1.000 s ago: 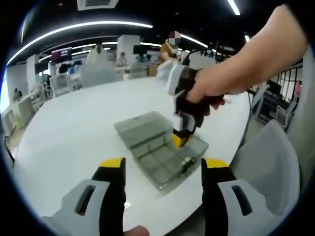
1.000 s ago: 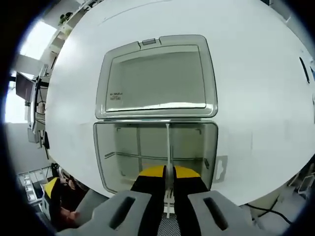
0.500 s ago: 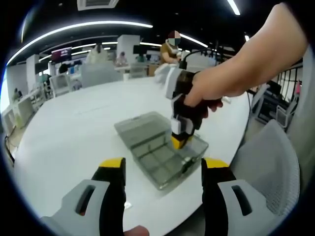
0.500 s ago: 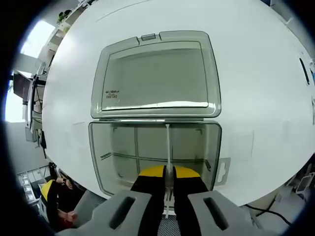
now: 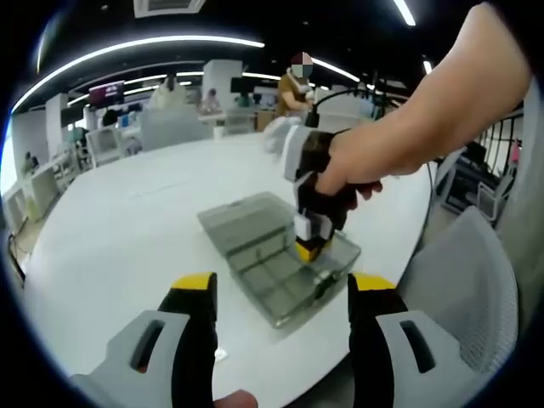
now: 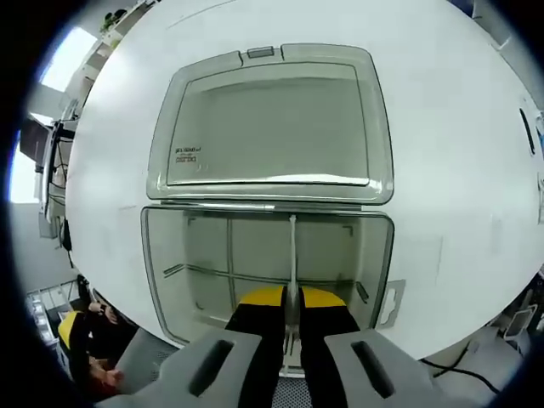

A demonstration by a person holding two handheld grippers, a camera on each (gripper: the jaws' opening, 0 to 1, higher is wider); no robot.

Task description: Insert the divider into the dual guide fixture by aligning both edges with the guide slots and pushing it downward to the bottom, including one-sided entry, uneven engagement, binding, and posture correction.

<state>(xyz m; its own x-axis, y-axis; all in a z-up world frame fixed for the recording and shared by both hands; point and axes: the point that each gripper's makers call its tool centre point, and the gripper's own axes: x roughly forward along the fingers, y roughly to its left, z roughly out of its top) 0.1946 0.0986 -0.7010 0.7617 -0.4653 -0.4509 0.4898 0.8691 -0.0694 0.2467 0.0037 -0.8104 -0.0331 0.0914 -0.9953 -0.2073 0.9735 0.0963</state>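
Divider (image 6: 291,255): clamped upright between right gripper (image 6: 291,316) jaws, inside the open clear box (image 6: 170,255), at 6 o'clock.
Left gripper (image 5: 280,319): jaws spread, nothing held.
Surroundings: white table (image 5: 127,221); chair (image 5: 463,280) at 4 o'clock.

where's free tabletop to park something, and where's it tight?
Free: the white table left of and beyond the clear box, toward its far edge; also the bare stretch right of the box lid in the right gripper view. Tight: over the box's open base, where the right gripper holds the divider edge-on above the compartments, and the near table edge by the left gripper.
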